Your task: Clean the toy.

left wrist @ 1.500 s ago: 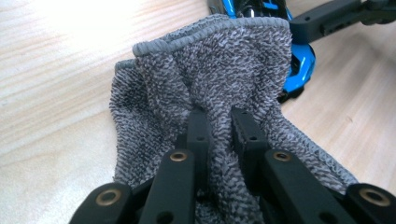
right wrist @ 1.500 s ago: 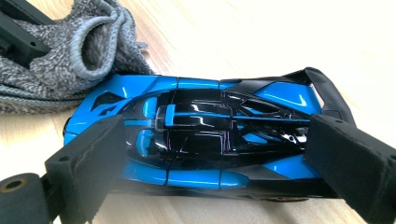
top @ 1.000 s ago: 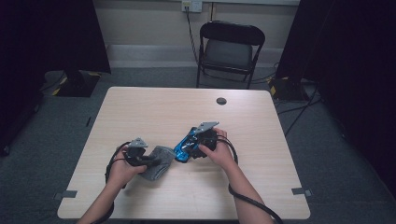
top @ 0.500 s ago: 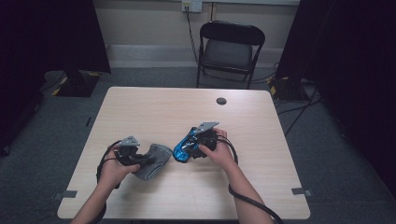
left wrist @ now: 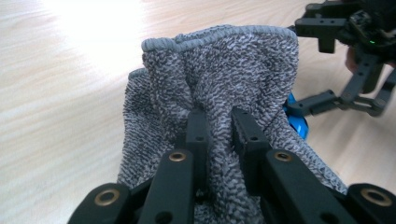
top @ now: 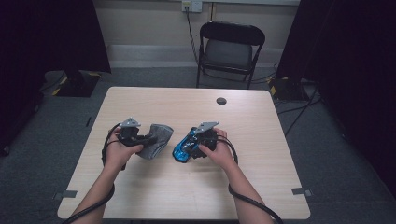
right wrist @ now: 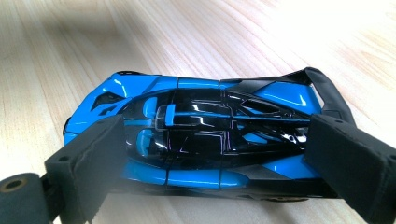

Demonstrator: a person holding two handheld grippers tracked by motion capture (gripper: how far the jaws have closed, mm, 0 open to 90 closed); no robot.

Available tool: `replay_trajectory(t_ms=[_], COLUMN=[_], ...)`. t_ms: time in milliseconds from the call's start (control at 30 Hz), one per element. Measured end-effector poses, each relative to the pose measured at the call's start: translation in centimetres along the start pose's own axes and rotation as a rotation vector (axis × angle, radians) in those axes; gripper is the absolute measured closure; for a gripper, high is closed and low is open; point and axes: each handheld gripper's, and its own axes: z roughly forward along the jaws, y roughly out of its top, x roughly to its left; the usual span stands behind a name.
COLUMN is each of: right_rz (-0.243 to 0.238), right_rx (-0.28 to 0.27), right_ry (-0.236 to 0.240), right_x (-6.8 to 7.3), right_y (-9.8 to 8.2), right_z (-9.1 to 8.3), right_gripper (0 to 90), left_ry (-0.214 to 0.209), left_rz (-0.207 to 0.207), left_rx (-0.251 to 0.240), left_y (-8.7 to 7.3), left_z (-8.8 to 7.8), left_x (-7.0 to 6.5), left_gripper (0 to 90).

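My left gripper (top: 148, 138) is shut on a bunched grey knitted cloth (top: 157, 140), held a little above the wooden table (top: 261, 135) at the left of centre. In the left gripper view the two black jaws (left wrist: 219, 116) pinch a fold of the cloth (left wrist: 219, 74), which hangs around them. To its right my right gripper (top: 189, 147) is shut on a blue and black toy car (top: 181, 151) resting on the table. The foam pads (right wrist: 93, 158) press on the car's two ends (right wrist: 196, 130). The right gripper (left wrist: 355, 56) and a bit of the car (left wrist: 295, 119) show behind the cloth.
A small black round disc (top: 221, 101) lies near the table's far edge. A black folding chair (top: 229, 49) stands behind the table. Cables trail from both grippers over the front edge. Dark curtains hang at both sides.
My left hand has risen and moved away from the table's front edge, carrying the grey cloth with it. The right gripper and the car have stayed in place.
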Motion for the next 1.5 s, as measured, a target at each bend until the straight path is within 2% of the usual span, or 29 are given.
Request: replay_trajectory(t_ms=[233,400,433,467,633,700,800,967,1033,1067,1167,1267,1300,1500], right_rz=[0.000,-0.001,-0.001,-0.001,0.000,0.001,0.000,0.001,0.002,0.002,0.002,0.001,0.001,0.001], right_rx=[-0.007,-0.010,-0.010,-0.012,-0.013,-0.016,-0.018,-0.017,-0.016,-0.016,-0.017,-0.015,-0.016,-0.015], right_ry=[0.000,-0.001,-0.001,0.000,0.000,0.000,0.003,0.004,0.004,0.004,0.005,0.002,0.002,0.001], right_x=[0.0,0.0,0.0,0.0,0.0,0.0,0.0,-0.1,-0.1,-0.1,-0.1,0.0,0.0,0.0], right_y=[-0.1,-0.1,-0.1,-0.2,-0.2,-0.2,-0.3,-0.2,-0.2,-0.2,-0.2,-0.2,-0.2,-0.2], right_z=[0.0,0.0,0.0,0.0,0.0,0.0,0.0,0.0,0.0,0.0,0.0,0.0,0.0,0.0], right_gripper=[5.3,5.4,5.3,5.3,5.3,5.3,5.3,5.3,5.3,5.3,5.3,5.3,5.3,5.3], left_ry=[0.012,0.019,0.019,0.027,0.038,0.050,0.072,0.083,0.080,0.078,0.069,0.085,0.085,0.093], left_rz=[0.000,0.020,0.020,0.021,0.000,-0.007,0.008,0.033,0.031,0.025,0.045,0.028,0.011,0.000], left_rx=[-0.020,-0.013,-0.013,-0.009,0.001,-0.006,0.001,0.005,0.019,0.011,0.019,0.023,0.018,0.018], left_y=[1.5,2.5,2.5,2.9,3.4,3.5,3.4,3.0,2.8,2.8,2.6,2.4,2.3,2.1], left_z=[1.8,3.8,3.8,4.7,6.8,7.6,8.7,10.3,10.9,11.2,11.9,12.5,12.7,12.9], left_x=[0.0,-0.2,-0.2,-0.2,0.1,0.2,0.5,0.6,0.6,0.5,0.3,0.1,0.0,-0.1], left_gripper=[78.8,78.7,78.6,78.6,78.4,78.4,78.5,78.3,78.3,78.3,75.3,73.0,72.0,72.7])
